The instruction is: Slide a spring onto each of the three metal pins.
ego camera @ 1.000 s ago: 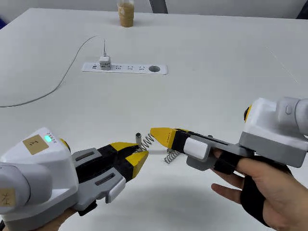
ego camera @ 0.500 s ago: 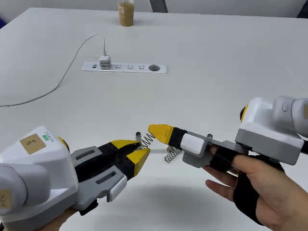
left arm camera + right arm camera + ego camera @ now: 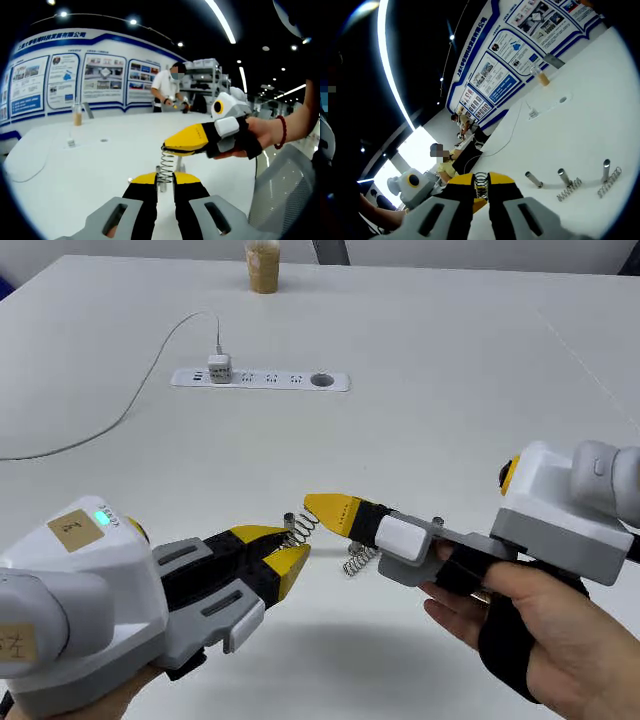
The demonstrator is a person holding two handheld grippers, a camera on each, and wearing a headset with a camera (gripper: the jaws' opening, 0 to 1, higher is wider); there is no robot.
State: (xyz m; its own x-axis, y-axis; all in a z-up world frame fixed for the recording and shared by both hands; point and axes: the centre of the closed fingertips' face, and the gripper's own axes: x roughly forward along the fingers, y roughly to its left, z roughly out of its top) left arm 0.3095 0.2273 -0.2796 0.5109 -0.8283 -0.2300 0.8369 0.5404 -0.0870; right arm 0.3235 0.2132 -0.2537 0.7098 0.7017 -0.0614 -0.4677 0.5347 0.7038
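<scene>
- The spring (image 3: pixel 165 162) is clamped at both ends, by the left tool (image 3: pixel 166 178) and the right tool (image 3: pixel 481 180).
- The three pins (image 3: pixel 563 177), at three o'clock of the right tool, stand bare. The first threading is judged pending, and alignment over one pin is called for.

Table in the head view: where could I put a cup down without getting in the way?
Bare table stretches right of the power strip to the far right edge, and between the cable and the left gripper. The near centre is crowded: left gripper and right gripper meet on a spring, with a loose spring and pins beside them.
</scene>
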